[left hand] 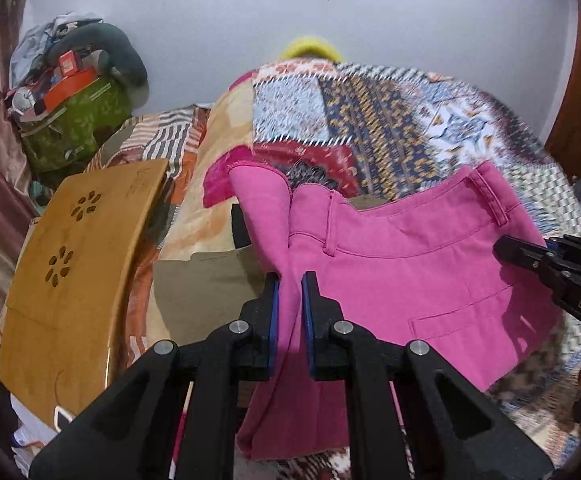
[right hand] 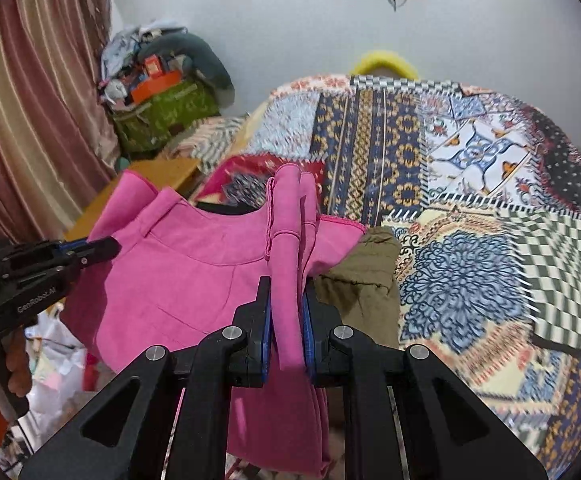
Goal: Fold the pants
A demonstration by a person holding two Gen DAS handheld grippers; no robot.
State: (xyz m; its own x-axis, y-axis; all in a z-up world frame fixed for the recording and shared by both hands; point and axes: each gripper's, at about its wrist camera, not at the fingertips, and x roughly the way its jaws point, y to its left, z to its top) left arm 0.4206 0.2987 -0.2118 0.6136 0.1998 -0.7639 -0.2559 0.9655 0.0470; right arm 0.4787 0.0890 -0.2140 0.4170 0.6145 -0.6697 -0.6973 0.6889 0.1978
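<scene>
We hold the pink pants [left hand: 410, 280] stretched above the patchwork quilt [right hand: 470, 200]. Our left gripper [left hand: 290, 292] is clamped on bunched fabric at six o'clock, and our right gripper [right hand: 286, 300] likewise; olive cloth [right hand: 362, 284] lies underneath.

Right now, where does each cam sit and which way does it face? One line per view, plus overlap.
Left wrist: on the left tongs, angled down over the bed; own fingers clamp pink pants, right tongs enter from the right edge.
Right wrist: on the right tongs, angled down at the bed; own fingers clamp the pants, left tongs and a hand at the left edge.
Shared: pants, bed, green bag, olive cloth, each other's tongs.
</scene>
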